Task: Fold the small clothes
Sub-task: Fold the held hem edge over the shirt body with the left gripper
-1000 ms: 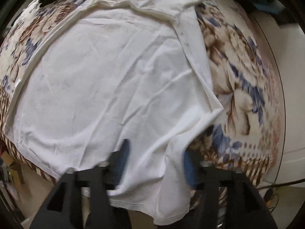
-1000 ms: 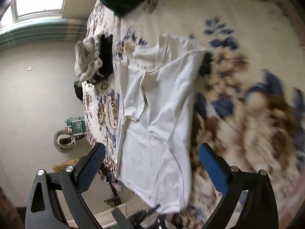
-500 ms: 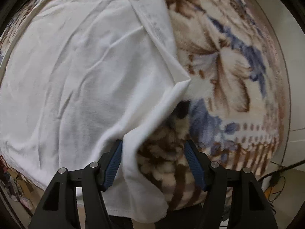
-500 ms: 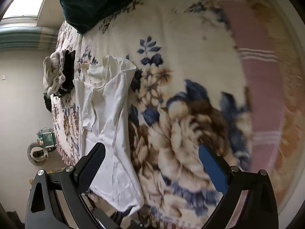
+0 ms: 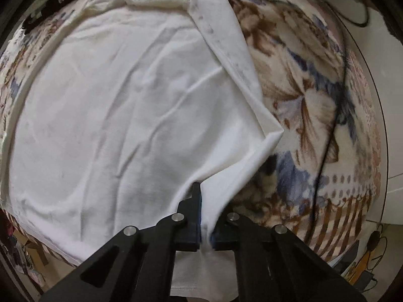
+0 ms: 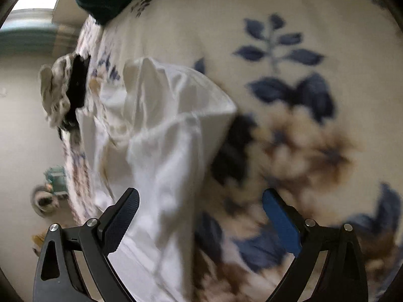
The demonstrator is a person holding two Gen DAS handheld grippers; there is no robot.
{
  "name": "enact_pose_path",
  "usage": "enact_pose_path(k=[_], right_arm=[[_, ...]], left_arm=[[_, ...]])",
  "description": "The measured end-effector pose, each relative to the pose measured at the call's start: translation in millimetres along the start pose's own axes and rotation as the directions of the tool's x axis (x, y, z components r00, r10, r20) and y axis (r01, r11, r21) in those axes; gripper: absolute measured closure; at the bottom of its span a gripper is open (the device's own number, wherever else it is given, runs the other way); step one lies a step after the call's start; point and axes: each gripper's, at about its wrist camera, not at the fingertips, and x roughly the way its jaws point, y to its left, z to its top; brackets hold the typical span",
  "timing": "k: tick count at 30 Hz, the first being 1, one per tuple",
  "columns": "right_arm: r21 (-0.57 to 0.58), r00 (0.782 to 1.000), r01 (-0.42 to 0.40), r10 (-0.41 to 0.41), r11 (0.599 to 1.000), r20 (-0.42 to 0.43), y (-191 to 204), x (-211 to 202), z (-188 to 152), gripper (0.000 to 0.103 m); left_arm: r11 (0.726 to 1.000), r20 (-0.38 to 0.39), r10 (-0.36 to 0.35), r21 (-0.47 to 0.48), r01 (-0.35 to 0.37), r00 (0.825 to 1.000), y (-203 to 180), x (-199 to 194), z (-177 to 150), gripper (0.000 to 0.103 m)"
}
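T-shirt (image 5: 121,115) on floral blanket (image 5: 314,105) — left tool (image 5: 205,216) just clamped its near hem; right tool (image 6: 201,216) wide open, empty. Next: grab far corner, fold over.

White shirt (image 5: 121,105) on cream, blue-and-brown floral blanket (image 5: 314,95).

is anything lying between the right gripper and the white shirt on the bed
Nothing visible does. The right gripper hangs open with the white shirt showing straight between its jaws, only the floral blanket beside it. The crumpled clothes lie beyond the shirt. The left gripper is already shut on the shirt's edge.
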Motion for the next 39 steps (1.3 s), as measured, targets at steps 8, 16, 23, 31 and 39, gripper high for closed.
enact_pose_path(k=[8, 16, 23, 31, 39], right_arm=[[-0.016, 0.999, -0.034, 0.034, 0.999, -0.021, 27, 17, 3, 0.029], [-0.063, 0.993, 0.011, -0.018, 0.998, -0.119, 36, 30, 6, 0.027], [-0.018, 1.000, -0.007, 0.006, 1.000, -0.030, 35, 28, 15, 0.094], [0.039, 0.998, -0.047, 0.045, 0.998, 0.036, 58, 1, 12, 0.096], [0.015, 0.994, 0.110, -0.110, 0.994, 0.013, 166, 0, 20, 0.096]], left_arm=[[0.967, 0.066, -0.199, -0.146, 0.207, 0.978, 35, -46, -9, 0.097], [0.965, 0.019, -0.217, -0.148, 0.217, 0.976, 21, -23, -22, 0.100], [0.972, 0.094, -0.130, -0.186, 0.146, 0.987, 41, -51, -24, 0.101], [0.970, 0.161, -0.049, -0.227, 0.086, 0.986, 96, -87, -11, 0.101], [0.958, 0.189, -0.004, -0.279, 0.058, 0.982, 173, -106, 3, 0.101]])
